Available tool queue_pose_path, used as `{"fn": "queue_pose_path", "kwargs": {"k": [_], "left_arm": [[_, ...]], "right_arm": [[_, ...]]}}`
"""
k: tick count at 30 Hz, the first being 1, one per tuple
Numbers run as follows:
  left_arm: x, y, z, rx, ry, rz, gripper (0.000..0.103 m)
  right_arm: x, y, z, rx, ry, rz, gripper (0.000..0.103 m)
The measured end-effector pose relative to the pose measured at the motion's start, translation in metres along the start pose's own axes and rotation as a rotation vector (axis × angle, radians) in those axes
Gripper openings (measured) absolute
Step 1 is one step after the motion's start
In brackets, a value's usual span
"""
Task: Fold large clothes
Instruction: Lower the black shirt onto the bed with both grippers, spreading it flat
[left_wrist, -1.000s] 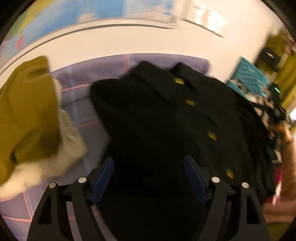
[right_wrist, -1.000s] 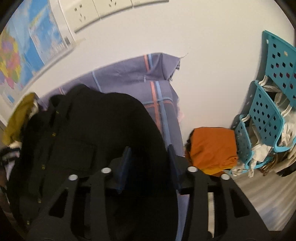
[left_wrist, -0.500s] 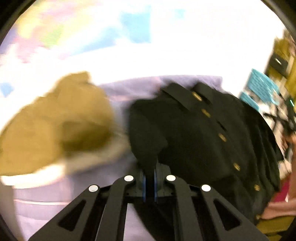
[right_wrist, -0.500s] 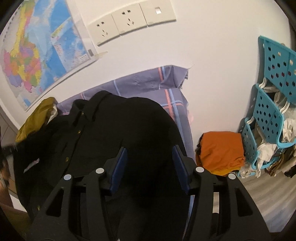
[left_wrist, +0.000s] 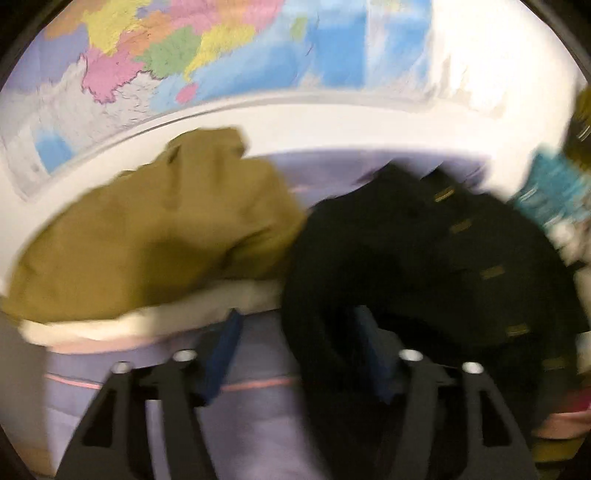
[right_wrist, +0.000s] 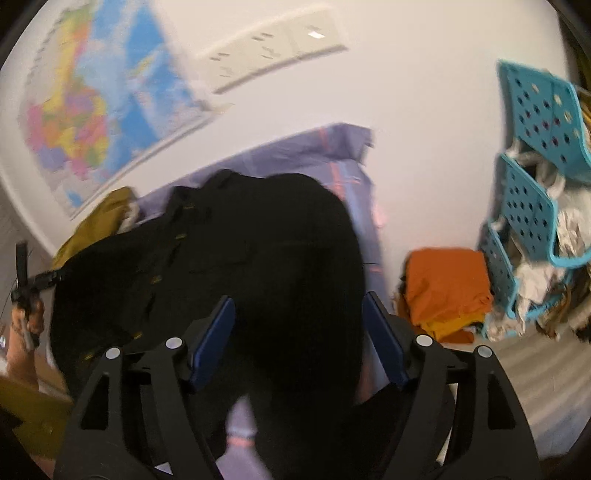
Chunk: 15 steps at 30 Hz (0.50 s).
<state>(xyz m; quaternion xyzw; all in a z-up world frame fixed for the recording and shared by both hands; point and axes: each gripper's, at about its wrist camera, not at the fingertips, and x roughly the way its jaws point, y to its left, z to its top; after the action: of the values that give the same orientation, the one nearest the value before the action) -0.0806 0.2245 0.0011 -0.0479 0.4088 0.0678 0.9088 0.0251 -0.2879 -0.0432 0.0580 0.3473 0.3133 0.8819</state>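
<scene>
text: none legible | wall map (left_wrist: 177, 62): lettering blurred | sockets (right_wrist: 273, 55): no readable marks

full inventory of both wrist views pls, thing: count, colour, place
black shirt: 1, black with gold buttons, spread on the bed sheet
bed sheet: 1, lilac with pink stripes, under the clothes
olive garment: 1, olive with cream lining, left of the shirt
map: 1, multicolour, on the wall
wall sockets: one row, white, beside the map
orange clothes: 1 pile, floor right of the bed
baskets: stacked, teal, far right
left gripper: jaws just opened, over the shirt edge
right gripper: jaws just opened, straddling a shirt fold
</scene>
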Motion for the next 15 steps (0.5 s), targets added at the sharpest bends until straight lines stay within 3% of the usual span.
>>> {"fn": "queue_pose_path", "kwargs": {"k": [2, 6, 8, 10, 11, 13, 15], "left_arm": [[-0.02, -0.007, -0.01, 0.019, -0.032, -0.035, 0.067], [-0.037, -0.027, -0.043, 0.065, -0.011, -0.099, 0.077], [-0.032, -0.037, -0.064, 0.05, 0.039, -0.188, 0.084], [-0.02, -0.05, -0.08, 0.048, 0.082, -0.185, 0.083], [-0.008, -0.056, -0.088, 0.05, 0.115, -0.162, 0.079], [0.006, -0.058, -0.096, 0.021, 0.144, -0.145, 0.044], [0.008, -0.051, -0.097, -0.004, 0.141, -0.156, 0.025]], "right_arm": [[-0.007, 0.03, -0.007, -0.077, -0.004, 0.074, 0.078], [0.001, 0.071, -0.032, -0.171, 0.062, 0.173, 0.079], [0.01, 0.081, -0.045, -0.183, 0.098, 0.186, 0.083], [0.02, 0.084, -0.061, -0.175, 0.142, 0.154, 0.083], [0.023, 0.082, -0.066, -0.165, 0.145, 0.144, 0.083], [0.023, 0.079, -0.073, -0.145, 0.135, 0.135, 0.085], [0.019, 0.072, -0.076, -0.11, 0.116, 0.137, 0.085]]}}
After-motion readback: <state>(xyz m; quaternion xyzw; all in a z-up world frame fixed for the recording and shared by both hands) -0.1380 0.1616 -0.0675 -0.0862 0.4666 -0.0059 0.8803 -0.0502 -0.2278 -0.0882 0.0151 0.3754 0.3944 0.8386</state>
